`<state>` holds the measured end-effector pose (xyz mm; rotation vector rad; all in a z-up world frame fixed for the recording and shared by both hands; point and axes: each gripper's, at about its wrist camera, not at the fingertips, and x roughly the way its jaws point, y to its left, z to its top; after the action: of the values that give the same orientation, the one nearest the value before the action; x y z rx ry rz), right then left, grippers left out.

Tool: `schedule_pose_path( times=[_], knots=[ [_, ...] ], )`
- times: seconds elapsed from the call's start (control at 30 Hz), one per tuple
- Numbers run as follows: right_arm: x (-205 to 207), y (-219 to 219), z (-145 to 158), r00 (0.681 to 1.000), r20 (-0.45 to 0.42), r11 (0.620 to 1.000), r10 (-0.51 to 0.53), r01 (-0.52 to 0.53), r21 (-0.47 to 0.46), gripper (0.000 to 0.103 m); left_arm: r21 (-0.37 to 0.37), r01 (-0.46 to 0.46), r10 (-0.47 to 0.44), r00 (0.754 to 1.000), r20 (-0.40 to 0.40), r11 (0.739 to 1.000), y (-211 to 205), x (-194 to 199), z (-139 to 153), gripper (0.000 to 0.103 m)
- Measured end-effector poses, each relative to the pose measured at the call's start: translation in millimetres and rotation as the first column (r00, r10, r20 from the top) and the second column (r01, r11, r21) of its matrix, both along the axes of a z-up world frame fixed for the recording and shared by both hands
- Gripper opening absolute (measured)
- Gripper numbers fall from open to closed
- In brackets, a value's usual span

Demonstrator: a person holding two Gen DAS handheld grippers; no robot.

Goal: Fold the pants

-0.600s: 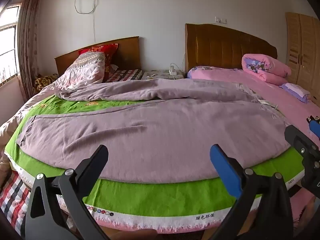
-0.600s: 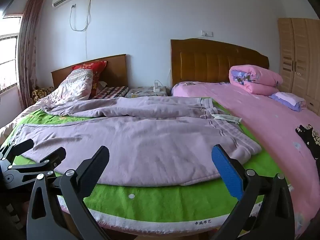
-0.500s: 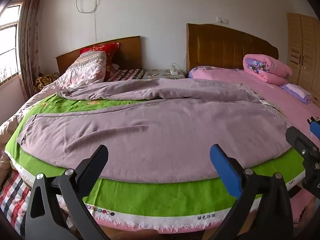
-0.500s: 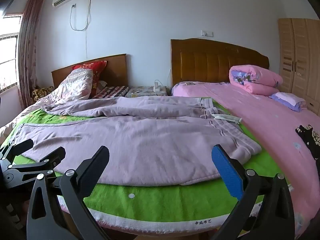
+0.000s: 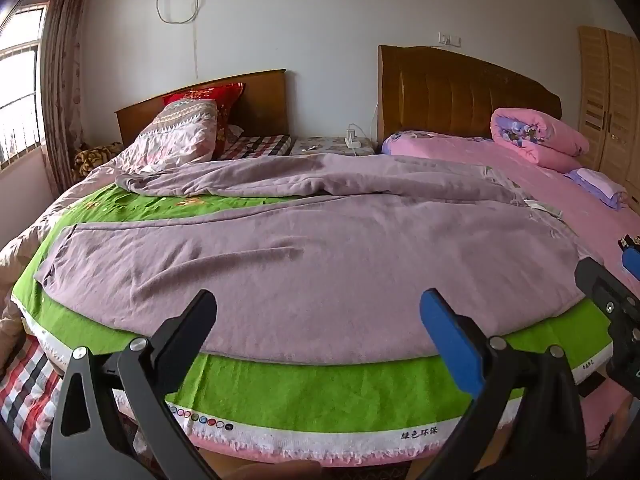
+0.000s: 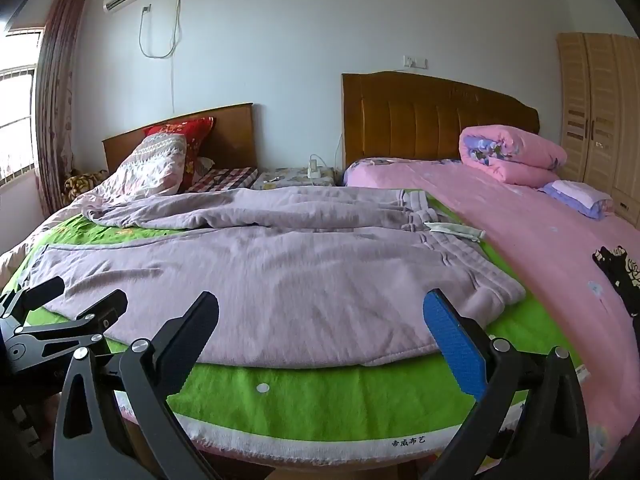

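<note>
Left wrist view: the left claw (image 5: 318,318) hangs released above the near edge of the lilac pants (image 5: 304,260), spread flat on a green cloth (image 5: 320,392) on the bed.

Right wrist view: the right claw (image 6: 320,320) is likewise released, empty, near the pants' waistband (image 6: 460,268).

pants (image 5: 280,248): plain mauve | cloth (image 5: 320,392) under them: bright green, white fringed border, row of coloured dots | sheet (image 6: 540,240): pink, black motif | rolled quilt (image 6: 512,152): pink, purple floral | pillow (image 5: 208,98): red, gold pattern | headboards (image 6: 432,116): brown wood | left gripper (image 5: 318,316): black, one blue pad
</note>
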<state>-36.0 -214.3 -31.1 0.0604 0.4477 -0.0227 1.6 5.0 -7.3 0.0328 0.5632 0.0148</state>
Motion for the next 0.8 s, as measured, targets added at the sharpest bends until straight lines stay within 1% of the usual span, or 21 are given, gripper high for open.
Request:
schedule_pose_path(
  times=[0.8],
  knots=[
    [1.6, -2.9, -6.2, 1.0, -0.016, 1.0, 0.005, -0.004, 0.005, 0.099, -0.001, -0.003, 0.003, 1.0, -0.008, 1.0, 3.8, 0.8, 0.4, 0.102]
  ],
)
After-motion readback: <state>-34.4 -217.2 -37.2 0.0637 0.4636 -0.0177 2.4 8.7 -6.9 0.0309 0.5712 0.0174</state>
